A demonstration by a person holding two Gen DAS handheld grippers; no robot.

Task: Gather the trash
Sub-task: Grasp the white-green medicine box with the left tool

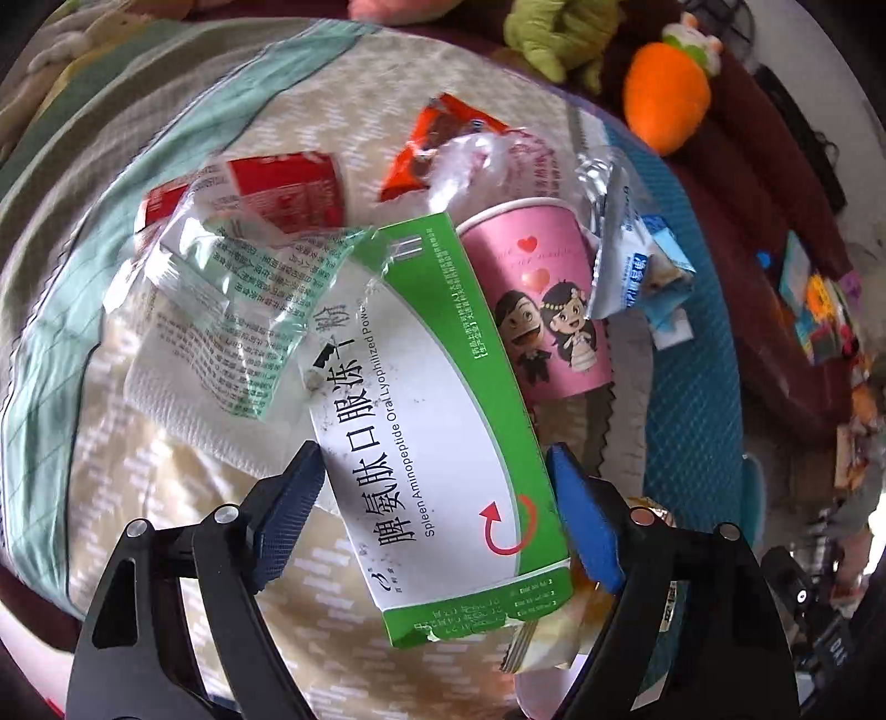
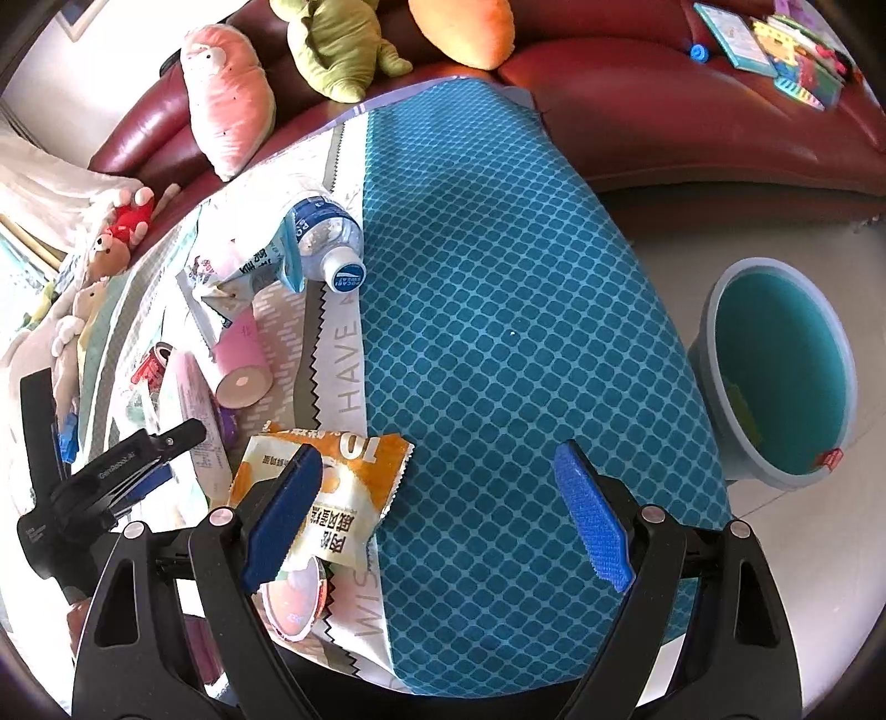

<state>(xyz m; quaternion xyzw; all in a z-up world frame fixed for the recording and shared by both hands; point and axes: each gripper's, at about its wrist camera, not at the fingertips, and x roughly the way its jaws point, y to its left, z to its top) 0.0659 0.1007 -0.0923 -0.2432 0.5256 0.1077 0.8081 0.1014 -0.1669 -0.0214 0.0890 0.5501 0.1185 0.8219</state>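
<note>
Left gripper [image 1: 437,518] straddles the medicine box [image 1: 443,421], jaws apart, pads not yet pressing. Box lies mid-table among wrappers, beside the pink paper cup [image 1: 545,310]. I judge it light, thin card, crushable: pinch across its long edges, gently. Right gripper [image 2: 437,518] open, empty.

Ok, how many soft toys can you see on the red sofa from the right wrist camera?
3: a pink toy at the left, a green toy beside it, and an orange toy at the top edge, cut off. More may sit outside the frame.
</note>
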